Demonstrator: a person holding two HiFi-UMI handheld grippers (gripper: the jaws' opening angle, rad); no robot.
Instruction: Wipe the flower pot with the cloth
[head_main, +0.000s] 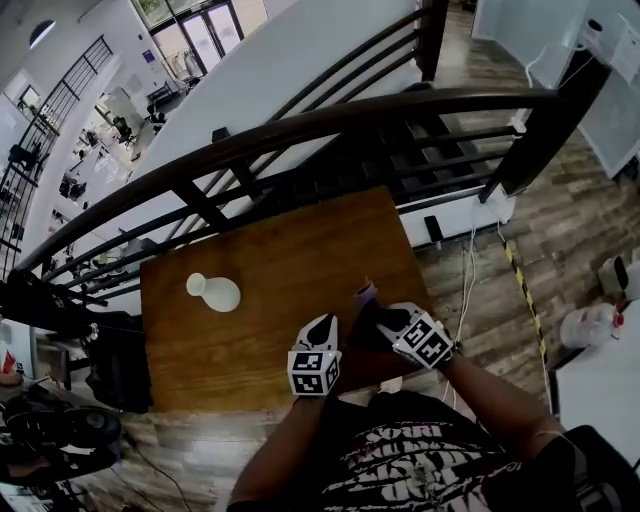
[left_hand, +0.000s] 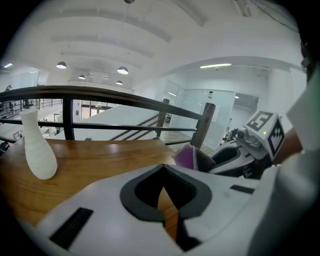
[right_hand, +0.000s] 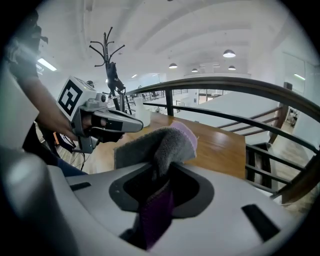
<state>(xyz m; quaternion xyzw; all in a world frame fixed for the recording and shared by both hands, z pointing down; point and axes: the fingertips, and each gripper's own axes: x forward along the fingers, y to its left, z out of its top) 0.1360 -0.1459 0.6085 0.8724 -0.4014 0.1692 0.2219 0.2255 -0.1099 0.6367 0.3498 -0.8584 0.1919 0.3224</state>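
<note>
A white flower pot (head_main: 213, 292) shaped like a slim vase stands on the left part of the wooden table (head_main: 270, 250). In the left gripper view it is at the far left (left_hand: 37, 150). Over the table's near right edge my right gripper (head_main: 385, 312) is shut on a grey and purple cloth (right_hand: 167, 142), which bunches out past its tips. Close beside it on the left, my left gripper (head_main: 322, 325) has its jaws together with nothing between them; only wood shows behind them (left_hand: 162, 172). Both grippers are well to the right of the pot and apart from it.
A dark railing (head_main: 300, 130) curves round the table's far and left sides, with stairs (head_main: 440, 150) behind it. A cable and striped tape (head_main: 520, 280) lie on the floor to the right. A coat stand (right_hand: 107, 55) rises behind the left gripper.
</note>
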